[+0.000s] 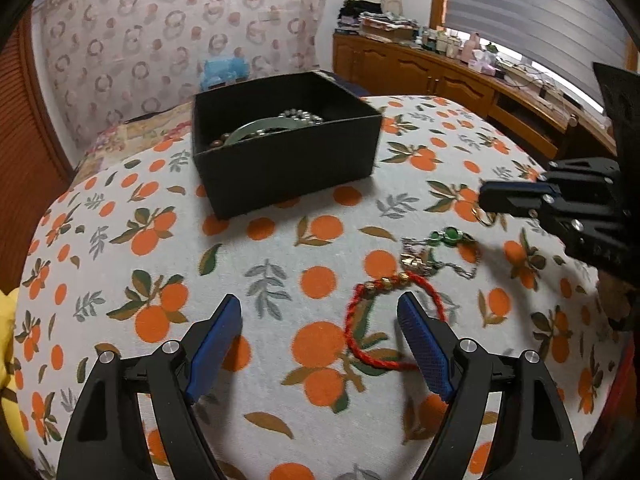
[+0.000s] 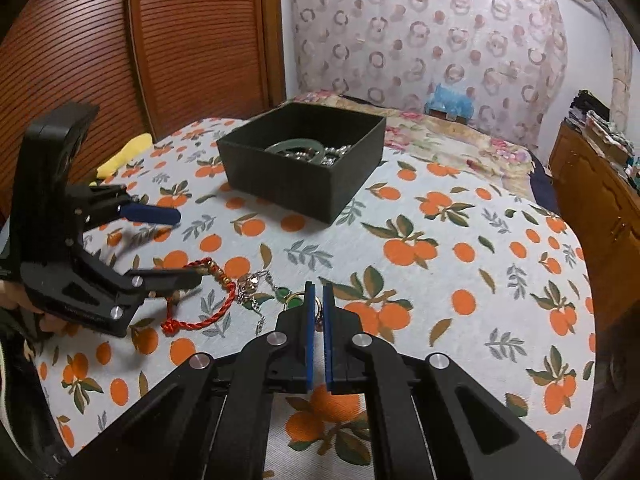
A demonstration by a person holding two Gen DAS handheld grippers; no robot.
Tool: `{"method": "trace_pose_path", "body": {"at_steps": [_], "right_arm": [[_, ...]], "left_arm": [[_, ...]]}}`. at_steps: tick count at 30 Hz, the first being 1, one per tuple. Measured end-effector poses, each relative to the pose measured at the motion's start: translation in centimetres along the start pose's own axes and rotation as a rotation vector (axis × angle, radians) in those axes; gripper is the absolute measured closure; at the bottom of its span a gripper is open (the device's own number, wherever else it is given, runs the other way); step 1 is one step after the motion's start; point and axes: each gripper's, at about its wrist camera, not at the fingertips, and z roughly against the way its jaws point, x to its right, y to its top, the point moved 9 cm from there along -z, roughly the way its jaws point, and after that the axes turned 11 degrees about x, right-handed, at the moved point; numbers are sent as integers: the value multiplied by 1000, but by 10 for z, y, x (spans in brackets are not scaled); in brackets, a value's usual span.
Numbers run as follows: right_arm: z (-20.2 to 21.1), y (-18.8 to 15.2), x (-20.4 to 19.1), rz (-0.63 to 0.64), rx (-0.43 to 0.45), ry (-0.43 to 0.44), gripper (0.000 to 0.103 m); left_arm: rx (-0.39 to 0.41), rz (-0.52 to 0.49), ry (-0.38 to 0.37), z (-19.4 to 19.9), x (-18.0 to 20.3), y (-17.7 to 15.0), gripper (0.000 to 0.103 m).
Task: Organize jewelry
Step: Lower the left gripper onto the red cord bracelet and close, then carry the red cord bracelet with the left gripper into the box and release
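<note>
The room is lit softly and evenly, a little dim. Daylight enters through the grey striped window blind (image 1: 532,12), where a bright strip under its lower edge is overexposed. Shadows on the white cloth with orange fruit print (image 1: 280,264) are weak and diffuse. Both fisheye views bend strongly at the edges, and the corners are black. The left view is slightly soft; the open black cardboard box (image 1: 280,160) looks a little smeared by motion.
</note>
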Motion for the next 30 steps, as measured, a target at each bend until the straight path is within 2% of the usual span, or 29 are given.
{"method": "trace_pose_path", "body": {"at_steps": [4, 7, 9, 11, 16, 30], "right_arm": [[1, 0, 3, 0, 1, -7, 99], [1, -1, 2, 0, 0, -6, 99], [1, -1, 1, -1, 0, -4, 99], [1, -1, 1, -1, 0, -3, 99], [1, 1, -3, 1, 4, 1, 99], [4, 37, -10, 19, 52, 17, 99]], "left_arm": [[-8, -12, -31, 0, 9, -2, 48], [0, -26, -23, -1, 11, -2, 61], [4, -25, -25, 0, 10, -1, 85], [0, -18, -36, 0, 10, -2, 101], [44, -4, -34, 12, 7, 6, 101], [216, 9, 7, 63, -8, 62, 101]]}}
